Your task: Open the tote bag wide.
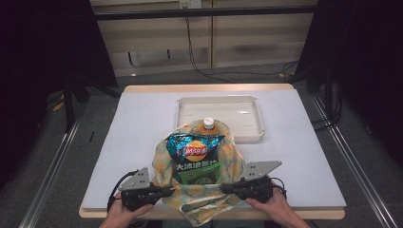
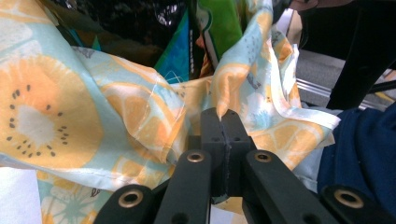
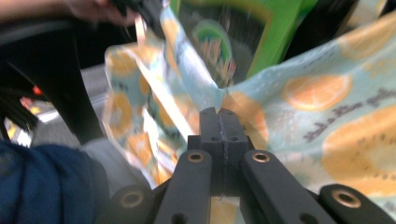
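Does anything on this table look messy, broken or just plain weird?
Nothing looks spilled or broken. The fruit-print cloth bag lies slumped open, its near edge hanging over the table front. A chip packet and a bottle poke out of it. The left gripper and right gripper each pinch its rim. The white tray sits behind.
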Tool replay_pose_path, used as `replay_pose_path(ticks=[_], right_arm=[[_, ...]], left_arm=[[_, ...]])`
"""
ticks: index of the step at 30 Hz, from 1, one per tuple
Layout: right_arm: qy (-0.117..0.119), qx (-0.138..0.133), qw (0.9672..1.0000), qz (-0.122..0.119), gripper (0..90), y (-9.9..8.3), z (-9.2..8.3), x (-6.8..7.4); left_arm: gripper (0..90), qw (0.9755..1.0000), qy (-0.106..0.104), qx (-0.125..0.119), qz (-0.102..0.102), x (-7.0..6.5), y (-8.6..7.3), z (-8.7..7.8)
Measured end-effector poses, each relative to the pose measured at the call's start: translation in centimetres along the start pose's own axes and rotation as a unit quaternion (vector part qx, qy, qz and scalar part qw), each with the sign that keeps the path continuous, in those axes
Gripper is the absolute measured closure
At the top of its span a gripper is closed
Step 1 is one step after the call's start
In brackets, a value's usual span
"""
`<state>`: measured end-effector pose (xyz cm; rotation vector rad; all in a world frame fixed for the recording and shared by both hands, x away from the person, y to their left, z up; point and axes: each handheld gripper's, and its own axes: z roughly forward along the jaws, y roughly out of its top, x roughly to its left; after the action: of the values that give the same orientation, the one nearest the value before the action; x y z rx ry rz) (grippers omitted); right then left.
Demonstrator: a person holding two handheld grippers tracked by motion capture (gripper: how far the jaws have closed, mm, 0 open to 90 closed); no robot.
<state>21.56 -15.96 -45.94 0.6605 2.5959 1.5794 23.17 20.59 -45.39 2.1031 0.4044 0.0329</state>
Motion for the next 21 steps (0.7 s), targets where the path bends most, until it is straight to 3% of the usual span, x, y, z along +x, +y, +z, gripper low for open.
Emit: replay_pose_path(ticks=[7,12,14,17,18,19,21], right_arm=[[-0.007,0.041,0.9991,-0.009,90.0,-0.8,1.3,0.0],[-0.006,0.052,0.9986,-0.011,90.0,-1.1,1.8,0.1],[0.0,0.048,0.9988,-0.012,88.0,-1.0,1.7,0.1],[0.003,0.031,0.9994,-0.013,76.0,-0.6,0.8,0.5],[0.002,0.005,0.9999,-0.015,69.5,0.1,-0.2,0.7],[-0.002,-0.004,0.9999,-0.014,66.3,0.3,-0.5,0.7],[-0.017,-0.021,0.9995,-0.014,64.1,0.9,-1.4,0.7]], left_arm=[[90.0,0.9996,0.0,0.029,-0.004,0.2,-0.3,0.5],[90.0,0.9987,0.0,0.051,-0.01,0.4,-0.6,1.4],[89.9,0.9984,-0.001,0.057,-0.005,0.5,-0.5,1.4],[86.2,0.9987,0.004,0.05,-0.011,0.5,-0.6,0.8],[82.8,0.999,0.002,0.041,-0.015,0.5,-0.6,0.5],[80.2,0.9993,0.006,0.026,-0.025,0.4,-0.6,0.0],[76.4,0.9995,0.008,0.022,-0.023,0.3,-0.6,-0.3]])
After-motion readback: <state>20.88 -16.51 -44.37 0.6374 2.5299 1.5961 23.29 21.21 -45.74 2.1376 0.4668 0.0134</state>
